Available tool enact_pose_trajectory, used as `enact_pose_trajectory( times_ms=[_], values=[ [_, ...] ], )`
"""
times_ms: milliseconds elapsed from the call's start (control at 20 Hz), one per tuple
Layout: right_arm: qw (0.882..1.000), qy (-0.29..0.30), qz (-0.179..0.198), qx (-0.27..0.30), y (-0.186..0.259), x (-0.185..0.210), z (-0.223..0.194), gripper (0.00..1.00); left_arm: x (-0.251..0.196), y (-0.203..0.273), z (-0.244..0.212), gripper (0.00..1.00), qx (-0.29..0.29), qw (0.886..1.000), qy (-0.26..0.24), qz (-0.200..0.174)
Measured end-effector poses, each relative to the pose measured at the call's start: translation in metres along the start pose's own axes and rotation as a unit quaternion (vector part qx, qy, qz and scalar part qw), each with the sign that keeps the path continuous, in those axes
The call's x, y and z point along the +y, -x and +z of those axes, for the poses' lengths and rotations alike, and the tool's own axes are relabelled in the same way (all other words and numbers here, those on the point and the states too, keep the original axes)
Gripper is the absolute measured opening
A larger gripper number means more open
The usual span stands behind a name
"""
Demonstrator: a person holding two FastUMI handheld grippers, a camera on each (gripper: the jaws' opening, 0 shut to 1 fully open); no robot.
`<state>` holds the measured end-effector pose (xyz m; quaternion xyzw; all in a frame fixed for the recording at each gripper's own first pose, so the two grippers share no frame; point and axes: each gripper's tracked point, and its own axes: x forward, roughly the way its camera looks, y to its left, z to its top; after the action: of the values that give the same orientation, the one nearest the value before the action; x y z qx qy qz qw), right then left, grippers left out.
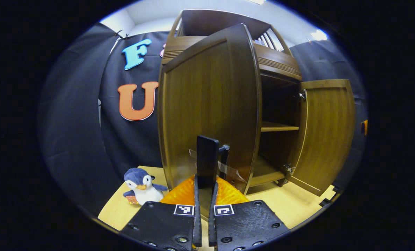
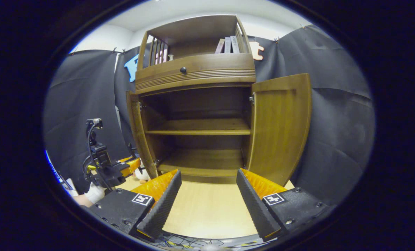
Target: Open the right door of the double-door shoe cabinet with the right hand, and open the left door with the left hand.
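Note:
The wooden shoe cabinet (image 2: 197,69) has both doors swung out. In the left gripper view, my left gripper (image 1: 205,186) is shut on the dark upright handle (image 1: 207,158) of the left door (image 1: 200,104), which stands wide open close in front of the camera. The right door (image 1: 329,132) hangs open farther right. In the right gripper view, my right gripper (image 2: 209,204) is open and holds nothing, low in front of the cabinet's bare shelves (image 2: 200,130). The right door (image 2: 280,129) is to its right, apart from the fingers. The left door (image 2: 137,132) shows edge-on, with the left gripper (image 2: 104,172) and a gloved hand beside it.
A plush penguin (image 1: 141,186) sits on the light wooden floor (image 2: 207,212) left of the cabinet. Books (image 2: 228,44) stand on the cabinet's top shelf above a drawer with a dark knob (image 2: 183,69). Black cloth walls close in on both sides.

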<state>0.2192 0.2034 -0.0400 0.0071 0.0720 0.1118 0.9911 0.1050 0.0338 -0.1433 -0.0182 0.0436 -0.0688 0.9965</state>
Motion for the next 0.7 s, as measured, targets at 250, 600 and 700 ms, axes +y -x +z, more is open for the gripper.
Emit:
enact_pose_trajectory(
  times_ms=[250, 600, 700],
  values=[
    [1.0, 0.004, 0.012, 0.004, -0.003, 0.004, -0.001, 1.0, 0.021, 0.01, -0.001, 0.01, -0.005, 1.0, 0.0, -0.007],
    [1.0, 0.003, 0.024, 0.018, -0.006, 0.011, -0.007, 1.0, 0.061, 0.024, -0.003, 0.01, -0.015, 1.0, -0.004, 0.0],
    [0.999, 0.005, 0.028, 0.019, -0.007, 0.013, -0.007, 1.0, 0.074, 0.027, -0.003, 0.01, -0.018, 1.0, -0.003, 0.002]
  ],
)
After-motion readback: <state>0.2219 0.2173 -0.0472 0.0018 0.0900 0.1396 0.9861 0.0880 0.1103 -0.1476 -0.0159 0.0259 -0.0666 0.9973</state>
